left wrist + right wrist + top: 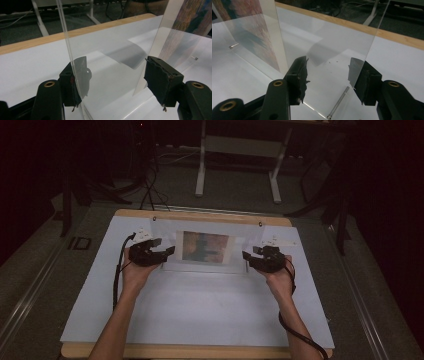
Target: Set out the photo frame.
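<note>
A clear acrylic panel [235, 260] with a colourful picture [205, 246] behind it lies at the back of the white mat [200, 310]. My left gripper [166, 247] is at the panel's left end and my right gripper [250, 252] at its right end. In the left gripper view the sheet's edge [72, 62] runs just beside the left pad, and the gripper [117, 80] is open, jaws wide. In the right gripper view the sheet [332, 42] stands between the jaws of the open gripper [329, 75], its edge by the right pad. A thin metal pin [338, 103] lies on the mat below.
Small paper labels lie at the back left [142, 234] and back right [277, 240] of the mat. The wooden table edge [200, 215] runs behind the panel. A white stand [240, 150] and cables are on the dark floor beyond. Another small pin [195, 58] lies by the picture.
</note>
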The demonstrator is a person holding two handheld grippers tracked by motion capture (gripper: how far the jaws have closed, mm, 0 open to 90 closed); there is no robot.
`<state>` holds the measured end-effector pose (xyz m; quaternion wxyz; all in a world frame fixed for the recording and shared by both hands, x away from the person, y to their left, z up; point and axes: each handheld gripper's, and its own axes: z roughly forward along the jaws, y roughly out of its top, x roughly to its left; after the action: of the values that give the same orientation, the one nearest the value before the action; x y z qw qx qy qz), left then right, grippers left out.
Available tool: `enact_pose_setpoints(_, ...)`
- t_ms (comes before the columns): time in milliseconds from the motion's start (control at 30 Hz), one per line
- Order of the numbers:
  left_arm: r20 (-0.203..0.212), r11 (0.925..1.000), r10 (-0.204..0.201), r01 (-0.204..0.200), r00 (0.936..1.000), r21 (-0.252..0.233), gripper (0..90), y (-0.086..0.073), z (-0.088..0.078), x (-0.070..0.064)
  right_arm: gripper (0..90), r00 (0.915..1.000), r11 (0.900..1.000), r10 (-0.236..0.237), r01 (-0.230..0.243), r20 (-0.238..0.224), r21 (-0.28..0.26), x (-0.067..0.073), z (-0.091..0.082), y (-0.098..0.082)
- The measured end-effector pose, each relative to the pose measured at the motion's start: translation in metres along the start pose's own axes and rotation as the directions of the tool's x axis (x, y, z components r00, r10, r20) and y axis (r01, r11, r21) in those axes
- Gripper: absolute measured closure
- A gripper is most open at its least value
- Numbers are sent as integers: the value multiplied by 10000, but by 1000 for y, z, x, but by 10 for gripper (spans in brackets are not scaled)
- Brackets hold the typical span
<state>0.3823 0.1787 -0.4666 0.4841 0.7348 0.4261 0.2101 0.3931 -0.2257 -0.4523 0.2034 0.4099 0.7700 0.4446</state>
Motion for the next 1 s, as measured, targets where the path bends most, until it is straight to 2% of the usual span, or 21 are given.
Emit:
enact_pose_setpoints(100, 52, 9999, -115, 114, 9999, 29, 343, -1, -3, -3, 481, 9999, 9999, 135, -135, -46, 62, 1, -3, -3)
enact_pose_setpoints(433, 110, 9997, -143, 141, 9998, 180, 343, -4, -12, -12, 482, 9994, 9991, 335, -333, -95, 248, 8, -15, -12)
enact_pose_setpoints(500, 128, 9994, -270, 267, 9996, 208, 342, -4, -14, -13, 483, 9991, 9989, 398, -395, -126, 260, 9, -17, -14)
enact_pose_setpoints(767, 165, 9988, -375, 370, 9992, 306, 343, -5, -15, -15, 481, 9987, 9986, 472, -467, -196, 252, 9, -19, -16)
enact_pose_setpoints(1000, 120, 9987, -445, 442, 9989, 272, 344, -8, -17, -18, 482, 9988, 9993, 324, -317, -375, 178, 7, -19, -17)
